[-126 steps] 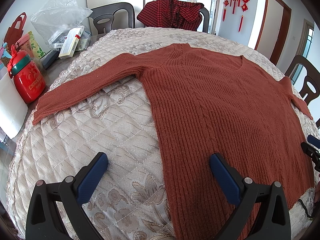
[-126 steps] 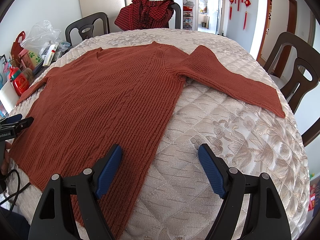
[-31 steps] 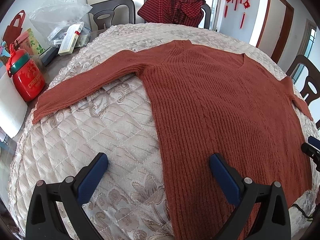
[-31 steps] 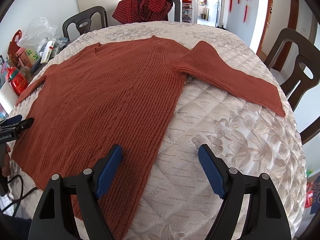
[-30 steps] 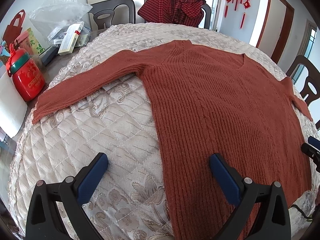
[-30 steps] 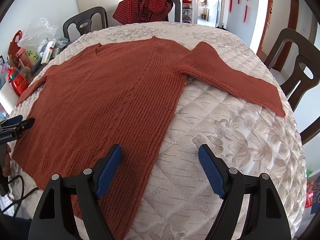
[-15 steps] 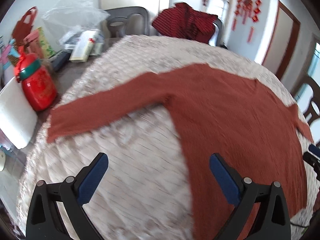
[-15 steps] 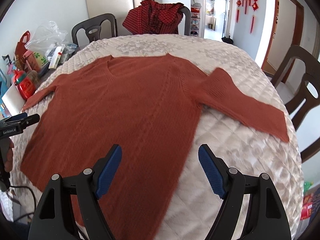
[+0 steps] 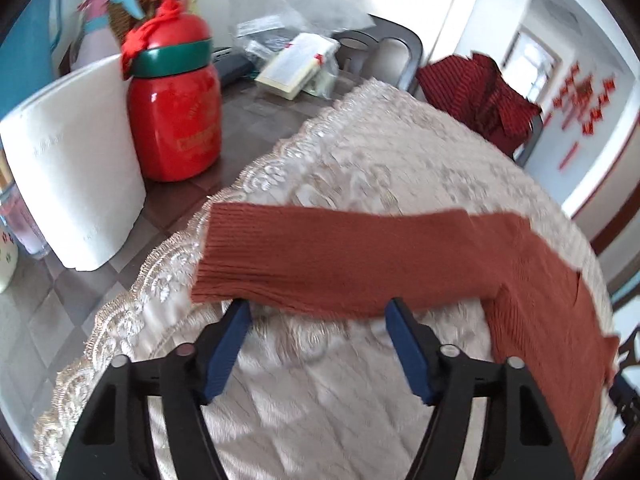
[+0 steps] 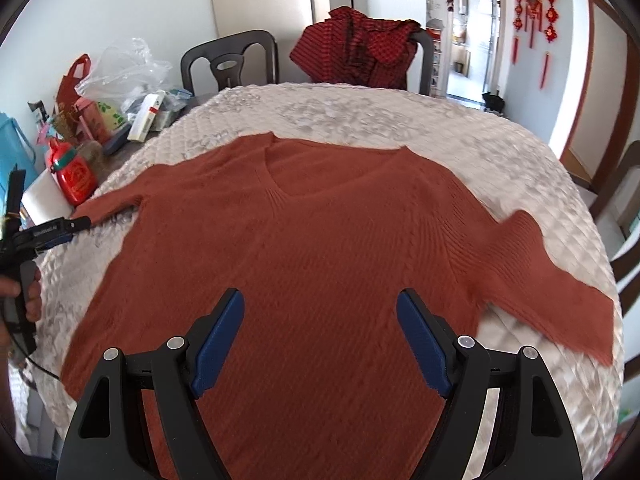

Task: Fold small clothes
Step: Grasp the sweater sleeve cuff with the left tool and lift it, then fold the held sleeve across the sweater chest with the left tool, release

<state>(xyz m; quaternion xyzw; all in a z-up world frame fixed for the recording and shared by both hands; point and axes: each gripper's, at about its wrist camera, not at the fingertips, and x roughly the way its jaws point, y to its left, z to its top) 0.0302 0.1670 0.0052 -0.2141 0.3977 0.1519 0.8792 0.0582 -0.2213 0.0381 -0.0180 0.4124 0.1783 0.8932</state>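
A rust-red knit sweater (image 10: 320, 232) lies flat, face up, on the quilted cream tablecloth (image 10: 400, 120), both sleeves spread out. In the left wrist view its left sleeve (image 9: 340, 256) runs across the picture, cuff to the left. My left gripper (image 9: 318, 312) hovers at the sleeve's near edge close to the cuff. Its jaws are closing, the pads press on nothing, and the sleeve edge lies just at the fingertips (image 9: 240, 316). My right gripper (image 10: 320, 300) stands open above the sweater's body, holding nothing. The left gripper (image 10: 60, 228) also shows at the right wrist view's left edge, held by a hand (image 10: 28, 292).
Past the cloth's lace edge on the left stand a red jar (image 9: 176, 108), a white paper roll (image 9: 76, 168), boxes and a plastic bag (image 10: 120, 68). A red plaid garment (image 10: 360, 48) hangs on a far chair. Another chair (image 10: 624, 232) stands at the right.
My left gripper has swung left from the sweater's hem to the left sleeve near the cuff, rolled, and its jaws have narrowed. My right gripper has shifted left over the sweater's body.
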